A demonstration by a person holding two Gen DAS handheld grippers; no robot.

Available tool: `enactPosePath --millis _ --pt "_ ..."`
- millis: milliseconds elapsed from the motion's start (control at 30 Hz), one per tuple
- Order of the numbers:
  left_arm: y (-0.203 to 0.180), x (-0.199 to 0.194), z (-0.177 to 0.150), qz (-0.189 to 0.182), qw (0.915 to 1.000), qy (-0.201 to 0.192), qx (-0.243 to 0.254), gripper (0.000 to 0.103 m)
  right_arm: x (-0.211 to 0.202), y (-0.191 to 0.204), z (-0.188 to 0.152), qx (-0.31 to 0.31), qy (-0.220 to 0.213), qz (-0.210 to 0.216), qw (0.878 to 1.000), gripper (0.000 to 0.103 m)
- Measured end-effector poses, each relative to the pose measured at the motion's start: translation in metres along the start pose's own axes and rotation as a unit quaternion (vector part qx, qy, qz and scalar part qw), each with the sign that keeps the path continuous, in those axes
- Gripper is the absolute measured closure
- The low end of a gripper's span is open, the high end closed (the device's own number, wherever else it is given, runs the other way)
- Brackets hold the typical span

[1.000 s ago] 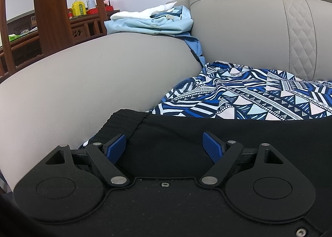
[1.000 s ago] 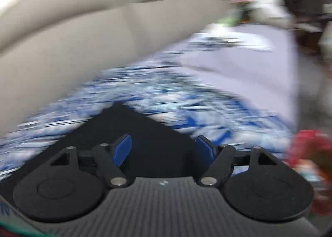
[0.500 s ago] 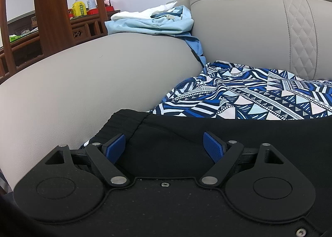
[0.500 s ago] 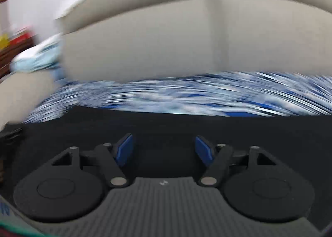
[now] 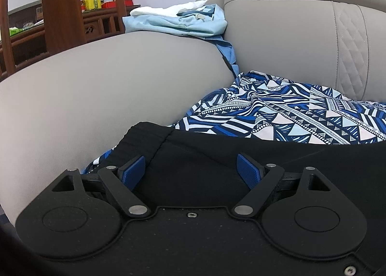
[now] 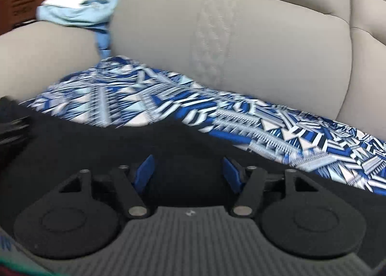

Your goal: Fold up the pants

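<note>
Black pants (image 5: 217,152) lie flat on a blue and white patterned cloth (image 5: 289,116) on the sofa seat. Their ribbed waistband (image 5: 142,140) is at the left, near the armrest. My left gripper (image 5: 190,169) is open, low over the pants just right of the waistband, with nothing between its blue pads. In the right wrist view the pants (image 6: 120,140) stretch across the foreground. My right gripper (image 6: 188,172) is open and empty, low over the black fabric near its far edge.
A grey sofa armrest (image 5: 96,87) rises at the left and the backrest (image 5: 289,41) stands behind. Light blue clothes (image 5: 178,22) are piled on the armrest top. Wooden furniture with bottles (image 5: 94,0) stands beyond.
My right gripper has swung quickly from the right end of the sofa toward the left and now faces the backrest over the pants. My left gripper has hardly moved.
</note>
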State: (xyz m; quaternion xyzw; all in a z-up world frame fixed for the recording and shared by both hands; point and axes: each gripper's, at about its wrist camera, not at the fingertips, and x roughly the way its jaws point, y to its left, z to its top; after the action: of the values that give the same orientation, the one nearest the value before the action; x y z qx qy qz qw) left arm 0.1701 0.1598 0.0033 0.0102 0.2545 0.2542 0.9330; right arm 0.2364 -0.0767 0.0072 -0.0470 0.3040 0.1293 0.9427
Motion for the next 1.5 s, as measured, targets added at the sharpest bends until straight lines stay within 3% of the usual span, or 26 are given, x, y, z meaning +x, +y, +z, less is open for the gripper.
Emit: enactPosePath --millis 100,167,333,433,500,600,767,867,933,1000,1067,1167,1300,1500 --pt "0.003 0.001 0.001 -0.004 0.9999 0.004 -0.009 0.018 0.018 -0.008 0.021 0.007 0.031 0.011 0.999 0.015" --pt "0.005 0.002 0.001 -0.007 0.9998 0.006 -0.015 0.018 0.011 -0.023 0.023 0.024 0.039 0.027 0.999 0.015" --pt "0.007 0.003 0.001 -0.01 0.9997 0.007 -0.019 0.018 -0.046 -0.082 -0.01 0.093 -0.007 0.006 0.996 0.013" --pt "0.007 0.003 0.001 -0.011 0.9997 0.008 -0.021 0.018 -0.103 -0.148 -0.046 0.154 -0.027 -0.047 0.986 0.012" --pt "0.007 0.003 0.001 -0.014 0.9996 0.008 -0.023 0.018 -0.141 -0.196 -0.074 0.206 -0.039 -0.09 0.974 0.012" --pt "0.007 0.002 0.001 -0.016 0.9995 0.009 -0.027 0.018 -0.2 -0.271 -0.126 0.323 -0.043 -0.159 0.932 0.013" --pt "0.006 0.001 0.001 -0.01 0.9997 0.007 -0.02 0.018 -0.292 -0.347 -0.218 0.516 -0.124 -0.191 0.826 0.014" --pt "0.006 0.001 0.001 -0.01 0.9997 0.007 -0.02 0.018 -0.32 -0.358 -0.249 0.546 -0.157 -0.234 0.789 0.014" --pt "0.006 0.001 0.001 -0.008 0.9998 0.007 -0.019 0.018 -0.324 -0.366 -0.263 0.568 -0.154 -0.258 0.766 0.014" --pt "0.005 0.001 0.001 -0.007 0.9998 0.006 -0.018 0.018 -0.32 -0.378 -0.268 0.588 -0.152 -0.249 0.754 0.014" --pt "0.005 0.001 0.0 -0.008 0.9998 0.007 -0.019 0.017 -0.312 -0.388 -0.266 0.589 -0.149 -0.245 0.755 0.014" --pt "0.004 0.001 0.0 -0.006 0.9998 0.007 -0.018 0.017 -0.297 -0.402 -0.254 0.565 -0.14 -0.261 0.77 0.014" --pt "0.003 0.001 0.0 -0.005 0.9998 0.006 -0.017 0.017 -0.282 -0.421 -0.251 0.548 -0.158 -0.256 0.78 0.014" --pt "0.003 0.001 0.0 -0.004 0.9999 0.006 -0.016 0.017 -0.266 -0.429 -0.24 0.47 -0.142 -0.277 0.826 0.015"
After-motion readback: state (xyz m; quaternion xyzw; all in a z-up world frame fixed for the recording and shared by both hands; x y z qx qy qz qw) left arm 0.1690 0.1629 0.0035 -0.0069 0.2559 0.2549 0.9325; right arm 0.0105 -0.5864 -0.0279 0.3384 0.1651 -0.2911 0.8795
